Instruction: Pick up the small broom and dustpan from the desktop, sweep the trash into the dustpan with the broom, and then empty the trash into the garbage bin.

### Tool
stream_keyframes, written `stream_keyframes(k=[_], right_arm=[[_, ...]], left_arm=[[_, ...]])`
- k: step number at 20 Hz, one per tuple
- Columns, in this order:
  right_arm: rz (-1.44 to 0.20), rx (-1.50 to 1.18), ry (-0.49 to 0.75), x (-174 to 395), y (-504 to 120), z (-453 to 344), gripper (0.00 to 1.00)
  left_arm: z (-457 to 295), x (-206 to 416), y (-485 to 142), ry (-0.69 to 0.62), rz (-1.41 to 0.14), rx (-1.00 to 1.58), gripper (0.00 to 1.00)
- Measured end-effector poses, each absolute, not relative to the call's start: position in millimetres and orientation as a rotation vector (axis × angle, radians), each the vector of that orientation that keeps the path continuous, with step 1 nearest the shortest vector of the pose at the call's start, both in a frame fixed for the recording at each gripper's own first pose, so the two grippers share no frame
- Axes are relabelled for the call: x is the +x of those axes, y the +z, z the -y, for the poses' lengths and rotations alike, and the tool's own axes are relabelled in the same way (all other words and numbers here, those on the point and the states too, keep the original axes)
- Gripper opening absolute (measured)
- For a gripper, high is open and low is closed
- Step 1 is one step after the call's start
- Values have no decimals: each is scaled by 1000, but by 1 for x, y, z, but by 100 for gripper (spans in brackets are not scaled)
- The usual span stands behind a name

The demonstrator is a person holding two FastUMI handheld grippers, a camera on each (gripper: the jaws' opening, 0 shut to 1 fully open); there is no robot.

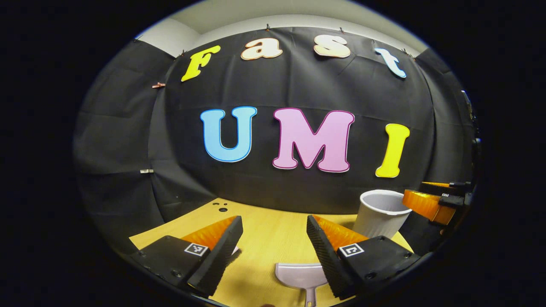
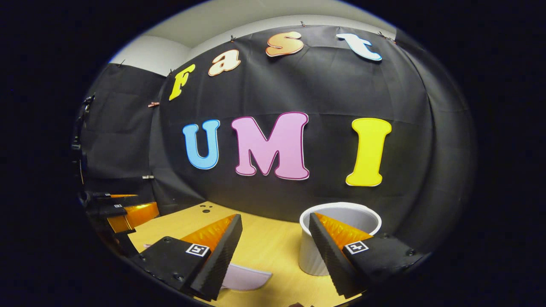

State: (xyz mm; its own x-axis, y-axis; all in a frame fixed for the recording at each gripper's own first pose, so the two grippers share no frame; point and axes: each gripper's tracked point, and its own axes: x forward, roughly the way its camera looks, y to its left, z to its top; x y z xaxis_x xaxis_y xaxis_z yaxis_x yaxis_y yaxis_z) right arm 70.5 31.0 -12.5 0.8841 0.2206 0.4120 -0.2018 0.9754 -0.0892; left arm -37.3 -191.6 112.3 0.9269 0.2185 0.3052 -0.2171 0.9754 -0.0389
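Nearest in the left gripper view, the left gripper (image 1: pixel 273 251) hangs above the wooden desktop (image 1: pixel 264 238) with its jaws spread wide and nothing between them. Bare wood lies between its fingers, running back to the booth wall, where two small dark holes (image 1: pixel 222 208) mark the far edge. The pale dustpan (image 1: pixel 300 277) lies flat just below, its handle pointing toward the camera and cut off at the lower edge; the right-hand finger hides part of its side. In the right gripper view, the right gripper (image 2: pixel 275 251) is likewise wide open and empty above the desk. The white garbage bin (image 2: pixel 341 238) stands upright near the desk's far right corner, partly behind this gripper's right-hand finger; its inside cannot be made out. A pale rounded piece (image 2: pixel 245 277) pokes from behind the left-hand finger, hard to identify.
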Motion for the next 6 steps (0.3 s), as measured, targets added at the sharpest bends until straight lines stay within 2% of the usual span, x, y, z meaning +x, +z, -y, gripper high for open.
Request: stream_keyframes(k=[6], right_arm=[[386,-46,207,58,-17,-55,99]], left_arm=[[175,-67,118,213,317,39,95]])
